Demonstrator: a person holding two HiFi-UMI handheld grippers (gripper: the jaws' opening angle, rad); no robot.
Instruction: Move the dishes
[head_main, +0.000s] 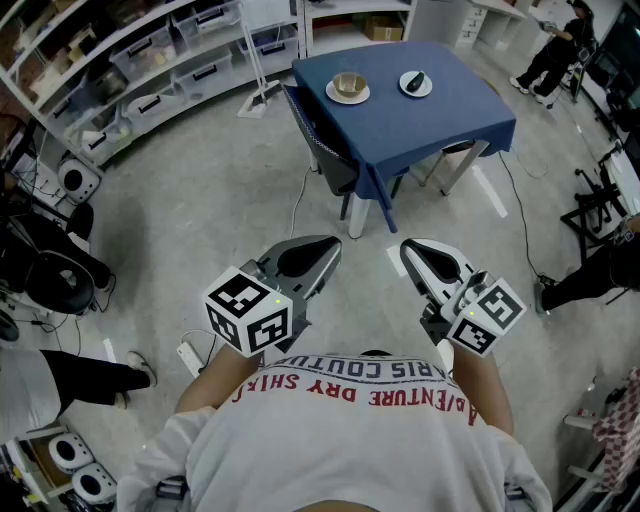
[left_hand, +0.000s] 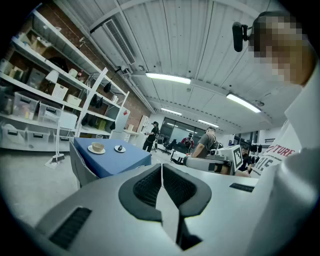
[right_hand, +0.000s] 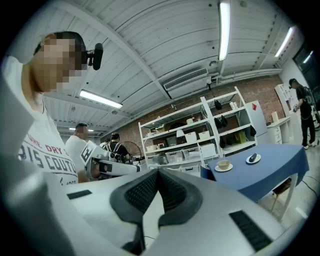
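Note:
A blue-clothed table (head_main: 420, 120) stands ahead of me. A tan bowl on a white saucer (head_main: 348, 87) sits at its far left. To its right lies a small white plate with a dark object (head_main: 416, 83) on it. Both dishes also show in the left gripper view, the bowl (left_hand: 97, 147) and the plate (left_hand: 119, 148), and in the right gripper view, the bowl (right_hand: 223, 165) and the plate (right_hand: 253, 158). My left gripper (head_main: 325, 250) and right gripper (head_main: 410, 252) are held close to my chest, well short of the table, both shut and empty.
A dark chair (head_main: 325, 150) is tucked at the table's left side. Shelving with storage bins (head_main: 150, 60) runs along the far left wall. A floor lamp base (head_main: 258, 100) stands near the shelves. People stand at the right (head_main: 555, 50) and left edges. Cables cross the concrete floor.

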